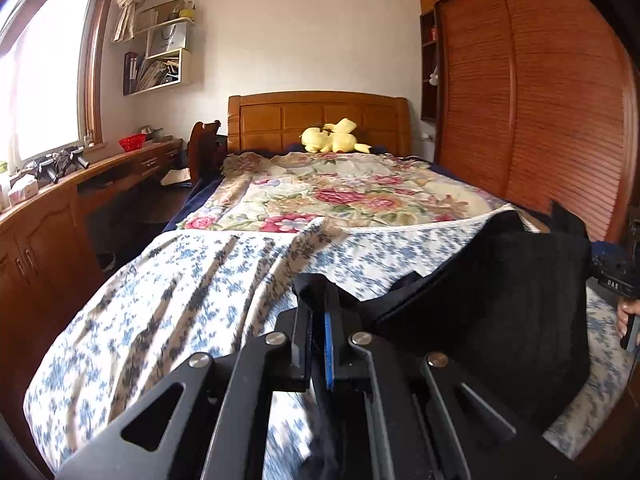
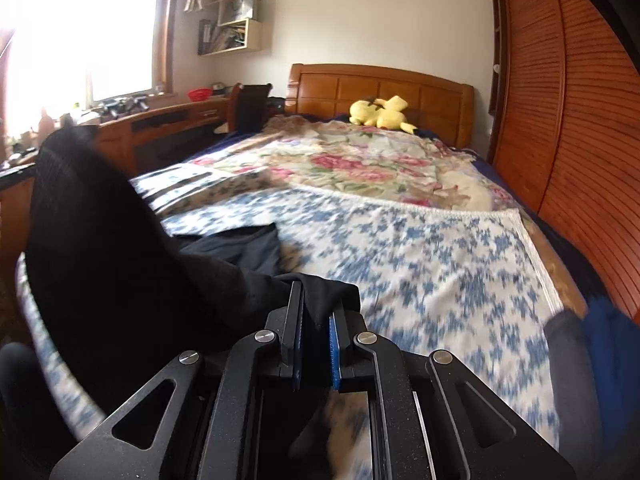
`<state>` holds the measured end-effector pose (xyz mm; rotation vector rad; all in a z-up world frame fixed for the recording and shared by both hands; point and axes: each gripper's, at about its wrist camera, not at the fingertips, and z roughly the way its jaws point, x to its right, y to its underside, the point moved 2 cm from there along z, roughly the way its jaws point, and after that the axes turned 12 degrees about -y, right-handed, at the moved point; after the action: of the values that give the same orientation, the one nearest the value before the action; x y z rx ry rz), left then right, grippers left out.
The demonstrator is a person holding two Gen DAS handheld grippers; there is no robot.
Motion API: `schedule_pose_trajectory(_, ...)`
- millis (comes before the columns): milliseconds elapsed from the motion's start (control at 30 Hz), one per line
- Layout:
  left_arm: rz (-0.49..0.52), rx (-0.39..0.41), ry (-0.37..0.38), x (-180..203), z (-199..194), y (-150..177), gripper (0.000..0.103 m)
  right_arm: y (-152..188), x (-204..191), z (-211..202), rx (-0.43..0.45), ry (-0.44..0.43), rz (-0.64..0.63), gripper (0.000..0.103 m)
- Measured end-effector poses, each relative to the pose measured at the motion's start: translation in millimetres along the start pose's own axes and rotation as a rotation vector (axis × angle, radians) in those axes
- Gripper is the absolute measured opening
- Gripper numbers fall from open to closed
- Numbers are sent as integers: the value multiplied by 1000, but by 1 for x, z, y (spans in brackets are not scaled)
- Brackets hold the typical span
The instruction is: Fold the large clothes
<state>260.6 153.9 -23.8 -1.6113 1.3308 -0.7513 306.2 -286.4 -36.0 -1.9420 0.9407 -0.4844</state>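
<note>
A large black garment hangs stretched between my two grippers above the blue-flowered sheet at the foot of the bed. My left gripper is shut on one edge of it, cloth pinched between the blue pads. In the right wrist view the garment spreads to the left, and my right gripper is shut on another edge of it. The other gripper shows at the far right of the left wrist view. Part of the garment rests on the sheet.
A floral quilt covers the far half of the bed, with a yellow plush toy by the wooden headboard. A wooden desk and chair stand left, a slatted wardrobe right.
</note>
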Motion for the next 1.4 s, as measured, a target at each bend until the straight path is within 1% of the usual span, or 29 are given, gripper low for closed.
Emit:
schedule_pose_trajectory(67,14,-4,-13,1,19,-4,3,-11,13,23,-2,17,-3,7)
schedule_pose_trajectory(100,19,-7,-20,3,32,-7,3,-18,22,40,-4,31,4,7)
schedule_pose_trajectory(233,13,-26,-9,5,64,-10,3,-33,52,89,-16,87,34,7)
schedule_pose_trajectory(300,1,-36,-9,7,77,-7,4,-37,62,113,-34,109,43,8)
schedule_pose_trajectory(433,-40,-72,22,10,91,0,5,-34,70,154,-87,152,48,8)
schedule_pose_trajectory(533,-25,-82,32,19,89,10,10,-30,76,180,-130,173,57,8)
schedule_pose_trajectory(633,-22,-81,56,24,78,19,19,-26,79,195,-158,187,65,8)
schedule_pose_trajectory(667,-26,-79,67,25,74,21,24,-24,80,198,-169,189,74,8)
schedule_pose_trajectory(700,-25,-78,81,27,69,26,27,-23,80,199,-176,188,81,11)
schedule_pose_trajectory(733,-24,-78,89,28,66,28,28,-22,81,199,-183,185,92,12)
schedule_pose_trajectory(767,-23,-78,101,29,63,31,30,-21,81,200,-189,181,100,17)
schedule_pose_trajectory(800,-18,-82,112,32,59,37,33,-20,82,198,-195,179,108,33)
schedule_pose_trajectory(833,-7,-85,124,35,57,40,33,-21,83,193,-184,195,110,45)
schedule_pose_trajectory(867,5,-89,139,38,56,43,34,-21,83,186,-165,200,111,60)
schedule_pose_trajectory(900,20,-98,165,42,54,47,34,-22,85,179,-143,199,113,63)
schedule_pose_trajectory(967,30,-112,182,46,53,55,35,-21,87,170,-140,192,112,63)
schedule_pose_trajectory(1100,56,-148,196,56,52,74,36,-7,90,178,-216,167,106,63)
schedule_pose_trajectory(1233,48,-183,230,62,49,95,37,6,99,195,-266,138,176,63)
schedule_pose_trajectory(1333,59,-198,241,66,48,103,38,13,107,213,-323,130,224,63)
schedule_pose_trajectory(1367,58,-204,249,67,49,106,38,16,110,222,-355,122,244,62)
schedule_pose_trajectory(1400,60,-212,255,69,50,108,38,19,111,227,-373,114,254,55)
